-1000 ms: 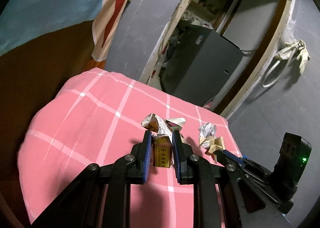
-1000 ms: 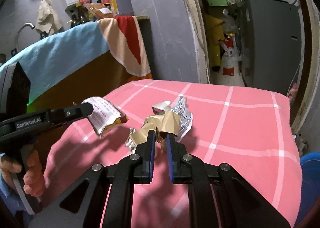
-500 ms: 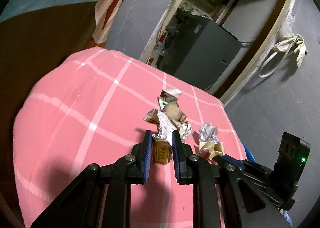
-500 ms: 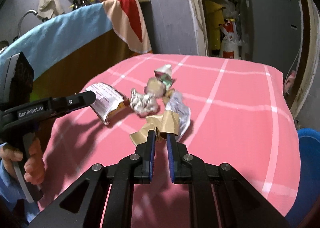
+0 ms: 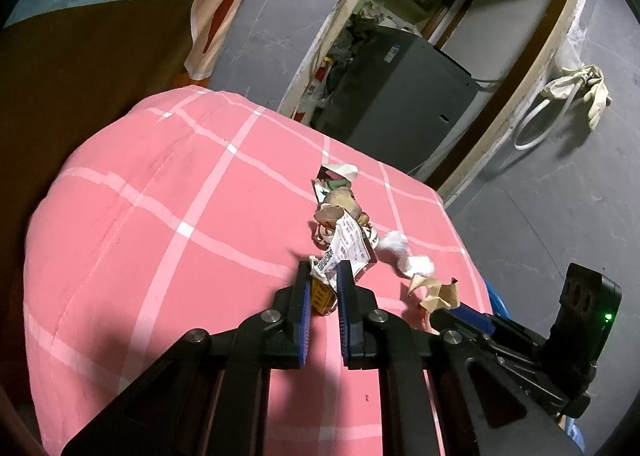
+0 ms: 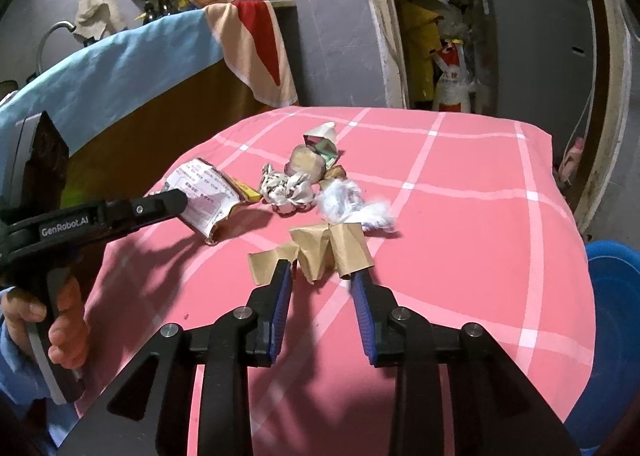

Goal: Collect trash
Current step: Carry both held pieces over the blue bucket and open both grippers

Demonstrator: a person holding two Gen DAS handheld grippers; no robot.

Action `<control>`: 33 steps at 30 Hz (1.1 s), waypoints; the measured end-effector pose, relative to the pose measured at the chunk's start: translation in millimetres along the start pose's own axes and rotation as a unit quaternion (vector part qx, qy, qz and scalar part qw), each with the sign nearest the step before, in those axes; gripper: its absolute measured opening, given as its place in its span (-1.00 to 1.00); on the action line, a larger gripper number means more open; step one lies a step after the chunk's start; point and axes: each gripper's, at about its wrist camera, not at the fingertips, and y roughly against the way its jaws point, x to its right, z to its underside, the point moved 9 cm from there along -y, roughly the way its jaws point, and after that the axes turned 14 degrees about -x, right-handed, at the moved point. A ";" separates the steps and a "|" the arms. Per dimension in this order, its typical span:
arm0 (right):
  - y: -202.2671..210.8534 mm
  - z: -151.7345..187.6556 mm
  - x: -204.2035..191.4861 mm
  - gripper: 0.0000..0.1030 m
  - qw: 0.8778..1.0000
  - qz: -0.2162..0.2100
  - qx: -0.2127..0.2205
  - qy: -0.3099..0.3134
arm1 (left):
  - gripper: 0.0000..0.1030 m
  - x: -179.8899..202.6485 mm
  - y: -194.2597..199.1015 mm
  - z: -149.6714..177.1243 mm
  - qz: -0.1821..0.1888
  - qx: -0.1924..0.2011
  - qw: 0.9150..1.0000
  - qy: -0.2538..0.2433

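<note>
Brown paper (image 6: 328,248) released; foil blurred.

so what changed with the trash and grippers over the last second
The right gripper is opening, letting the brown paper drop by the trash pile on the pink cloth. The left gripper stayed shut on the printed wrapper.

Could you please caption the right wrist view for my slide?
Right gripper opening over crumpled brown paper on the pink checked cloth, left gripper clamping a printed wrapper.
</note>
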 end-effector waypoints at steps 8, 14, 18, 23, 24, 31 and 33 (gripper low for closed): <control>3.6 -3.4 1.0 -0.80 1.000 0.006 0.020 -0.001 | -0.84 6.3 1.5 2.1 0.003 0.006 1.000 -0.007; 10.6 -4.6 -3.1 -0.84 0.999 0.016 0.036 0.010 | -0.84 12.6 8.3 1.1 0.006 0.018 1.000 -0.014; 15.0 -6.5 -4.7 -0.85 0.999 0.019 0.046 0.015 | -0.84 15.9 12.8 0.8 0.005 0.029 0.999 -0.020; 31.5 -9.1 -5.7 -0.85 0.996 0.027 0.081 0.020 | -0.84 23.4 18.5 -1.8 0.006 0.047 0.998 -0.028; 37.3 -10.0 -6.1 -0.85 0.995 0.030 0.093 0.023 | -0.84 26.2 20.3 -2.6 0.008 0.053 0.998 -0.031; 87.4 -16.3 -5.3 -0.85 0.979 0.061 0.190 0.031 | -0.84 59.3 35.9 -10.2 0.016 0.113 0.991 -0.069; 105.6 -17.1 -3.4 -0.85 0.972 0.073 0.222 0.029 | -0.84 71.3 39.9 -12.1 0.020 0.129 0.988 -0.080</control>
